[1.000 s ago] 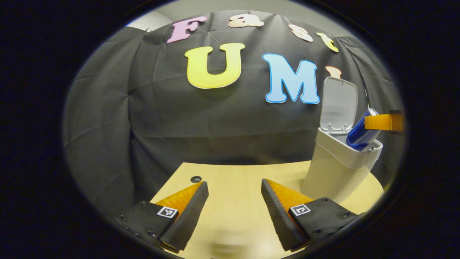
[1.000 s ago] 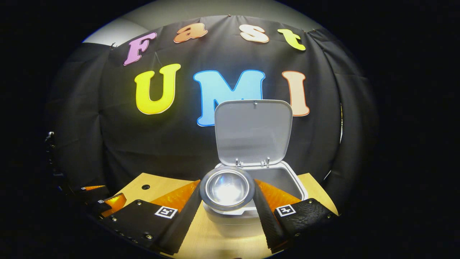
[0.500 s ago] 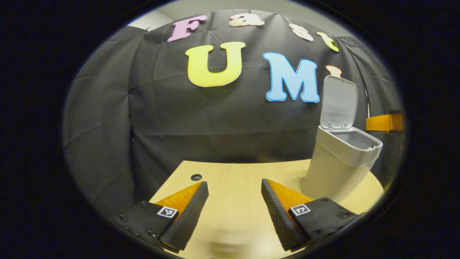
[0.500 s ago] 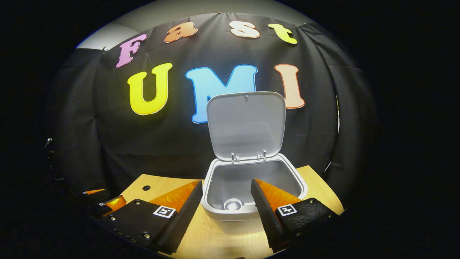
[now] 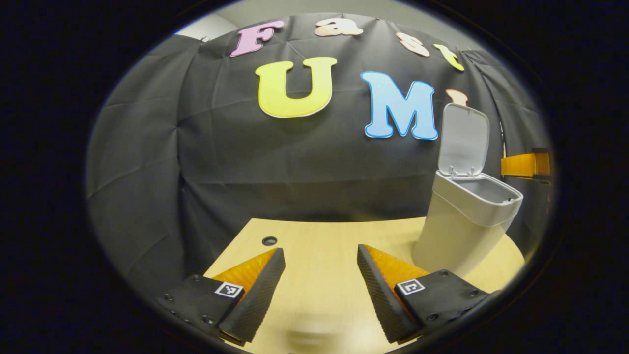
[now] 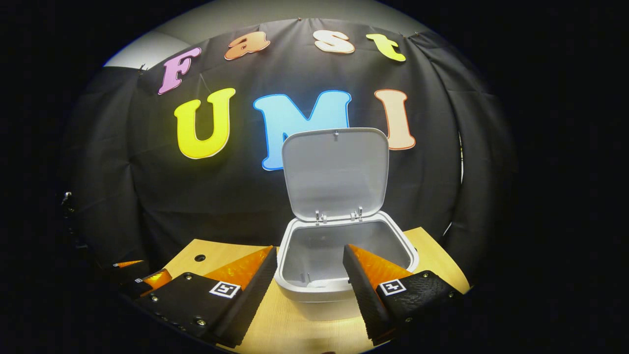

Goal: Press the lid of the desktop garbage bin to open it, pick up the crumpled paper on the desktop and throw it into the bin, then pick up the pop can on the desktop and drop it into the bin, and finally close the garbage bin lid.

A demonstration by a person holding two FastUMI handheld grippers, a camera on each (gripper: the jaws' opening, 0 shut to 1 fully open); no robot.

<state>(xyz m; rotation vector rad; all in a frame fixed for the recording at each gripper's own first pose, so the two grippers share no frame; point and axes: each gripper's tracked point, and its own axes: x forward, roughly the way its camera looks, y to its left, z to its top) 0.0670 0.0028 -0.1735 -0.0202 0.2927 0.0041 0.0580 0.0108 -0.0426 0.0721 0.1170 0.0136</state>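
Your bin [image 6: 344, 265] stands on the table [image 5: 319, 236], pale grey, its lid [image 6: 335, 172] tipped upright on two hinges. Your right gripper [image 6: 309, 275] hovers just before its open mouth, fingers spread wide and empty. Your left gripper [image 5: 319, 280] holds nothing, equally spread over the table.

Wood table [image 5: 324, 236] w/ open bin [image 5: 454, 231] standing on it.
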